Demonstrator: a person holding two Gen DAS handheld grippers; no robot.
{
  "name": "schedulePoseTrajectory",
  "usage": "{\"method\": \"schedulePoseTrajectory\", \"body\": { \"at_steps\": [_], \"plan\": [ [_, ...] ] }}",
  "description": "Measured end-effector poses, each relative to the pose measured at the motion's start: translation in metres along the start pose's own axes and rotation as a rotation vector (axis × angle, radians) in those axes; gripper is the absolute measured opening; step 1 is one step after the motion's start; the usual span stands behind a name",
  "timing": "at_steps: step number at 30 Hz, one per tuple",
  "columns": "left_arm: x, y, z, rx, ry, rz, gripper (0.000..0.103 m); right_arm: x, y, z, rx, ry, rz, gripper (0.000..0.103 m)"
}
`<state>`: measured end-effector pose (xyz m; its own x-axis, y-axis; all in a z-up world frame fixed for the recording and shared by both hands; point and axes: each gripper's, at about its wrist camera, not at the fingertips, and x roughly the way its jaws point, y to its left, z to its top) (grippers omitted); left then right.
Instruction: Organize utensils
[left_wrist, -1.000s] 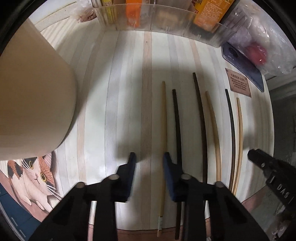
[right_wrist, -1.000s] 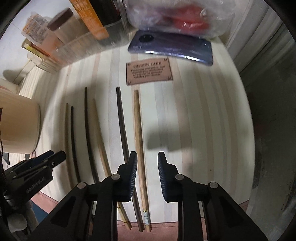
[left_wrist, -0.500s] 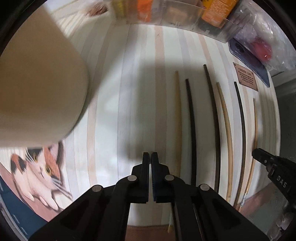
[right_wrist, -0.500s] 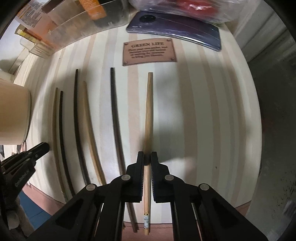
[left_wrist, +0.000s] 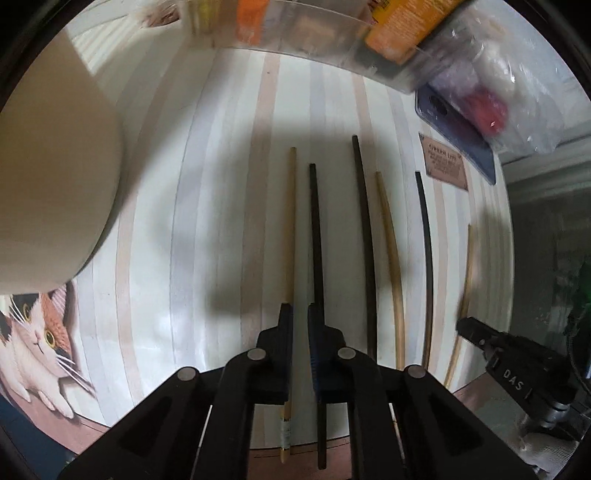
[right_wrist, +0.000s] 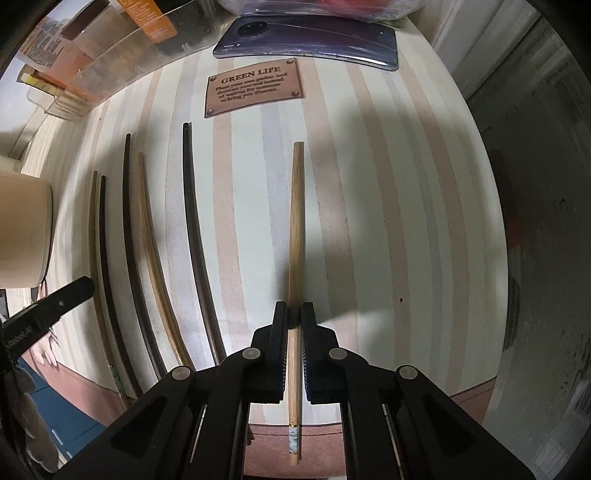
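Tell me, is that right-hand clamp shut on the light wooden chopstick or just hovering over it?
Shut on it. The right gripper has its jaws pressed against both sides of the light chopstick, no gap showing.

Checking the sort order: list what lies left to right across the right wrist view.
Cream cup, thin tan chopstick, short dark chopstick, long dark chopstick, curved tan chopstick, rightmost dark chopstick, held tan chopstick in the right gripper.

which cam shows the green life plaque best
The right wrist view: the plaque sits near top centre, whole and sharp enough to read "GREEN LIFE". In the left wrist view it is small, skewed at the right edge, its text barely legible.
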<state>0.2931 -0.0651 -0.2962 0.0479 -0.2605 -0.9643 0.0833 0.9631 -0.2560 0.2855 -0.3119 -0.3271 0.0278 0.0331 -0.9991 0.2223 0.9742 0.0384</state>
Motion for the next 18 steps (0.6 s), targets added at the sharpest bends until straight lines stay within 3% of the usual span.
{"method": "schedulePoseTrajectory", "body": {
  "at_steps": [4, 9, 10, 11, 18],
  "plan": [
    [0.009, 0.001, 0.002, 0.015, -0.009, 0.04, 0.005, 0.001, 0.006, -0.001, -0.011, -0.002, -0.019, 0.007],
    [-0.002, 0.014, 0.005, -0.064, -0.022, -0.08, 0.006, 0.0, 0.01, 0.003, 0.0, 0.009, -0.015, 0.007],
    [-0.004, 0.016, 0.006, -0.066, -0.019, -0.109, 0.012, -0.001, 0.009, 0.004, 0.002, 0.009, -0.012, 0.007],
    [-0.004, 0.015, 0.006, -0.062, -0.02, -0.116, 0.025, 0.0, 0.011, 0.006, 0.006, 0.01, -0.007, 0.007],
    [0.018, 0.007, 0.005, -0.034, 0.005, -0.018, 0.024, 0.001, 0.006, 0.011, 0.019, 0.01, -0.005, 0.007]
  ]
}}
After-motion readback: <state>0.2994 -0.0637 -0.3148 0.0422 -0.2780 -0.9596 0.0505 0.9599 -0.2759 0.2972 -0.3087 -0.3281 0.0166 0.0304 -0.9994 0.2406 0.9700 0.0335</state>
